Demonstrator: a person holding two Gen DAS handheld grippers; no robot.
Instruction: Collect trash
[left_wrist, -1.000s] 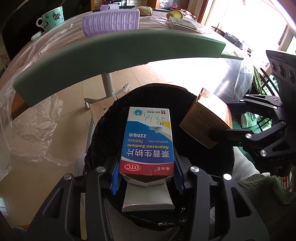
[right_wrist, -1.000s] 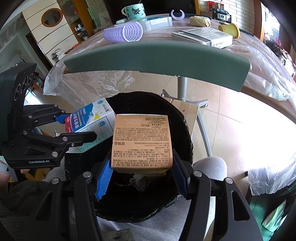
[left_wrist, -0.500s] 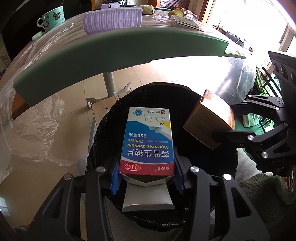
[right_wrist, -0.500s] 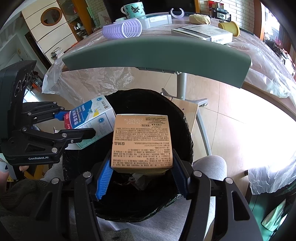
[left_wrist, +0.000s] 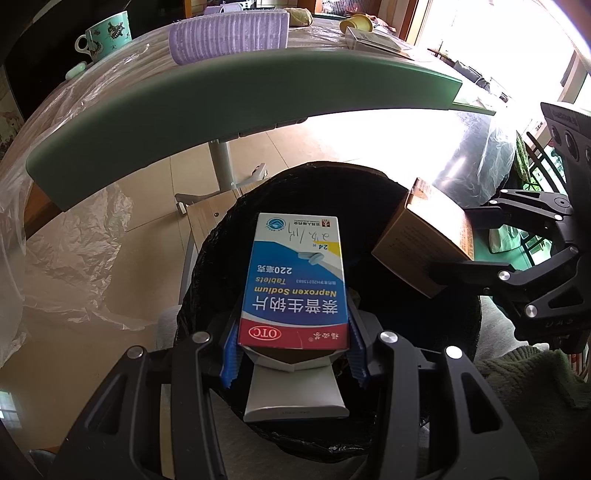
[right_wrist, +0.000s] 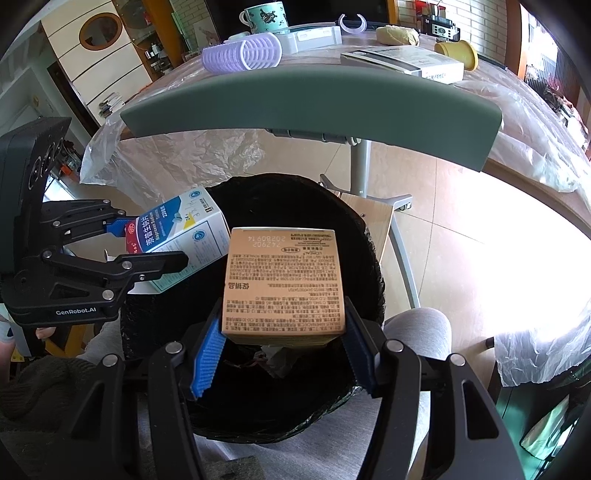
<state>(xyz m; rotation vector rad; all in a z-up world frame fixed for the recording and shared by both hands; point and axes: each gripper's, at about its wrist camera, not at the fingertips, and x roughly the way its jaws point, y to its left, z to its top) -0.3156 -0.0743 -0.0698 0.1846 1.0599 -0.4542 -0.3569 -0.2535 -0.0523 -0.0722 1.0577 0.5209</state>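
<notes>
My left gripper (left_wrist: 293, 350) is shut on a blue, white and red tablet box (left_wrist: 295, 280), held over the mouth of a black-lined trash bin (left_wrist: 369, 184). A white flap hangs open under that box. To its right, my right gripper (right_wrist: 282, 354) is shut on a tan cardboard box (right_wrist: 284, 284) with printed text, also above the bin (right_wrist: 295, 192). The tablet box (right_wrist: 181, 236) and the left gripper (right_wrist: 147, 245) show at the left of the right wrist view. The tan box (left_wrist: 424, 243) and the right gripper (left_wrist: 469, 243) show at the right of the left wrist view.
A green-edged table (left_wrist: 221, 110) under clear plastic stands beyond the bin, with a lilac hair roller (right_wrist: 242, 55), a patterned mug (right_wrist: 266, 14), a white flat box (right_wrist: 406, 61) and a yellow cup (right_wrist: 458, 53) on it. A person's grey-clad knee (right_wrist: 417, 328) sits beside the bin.
</notes>
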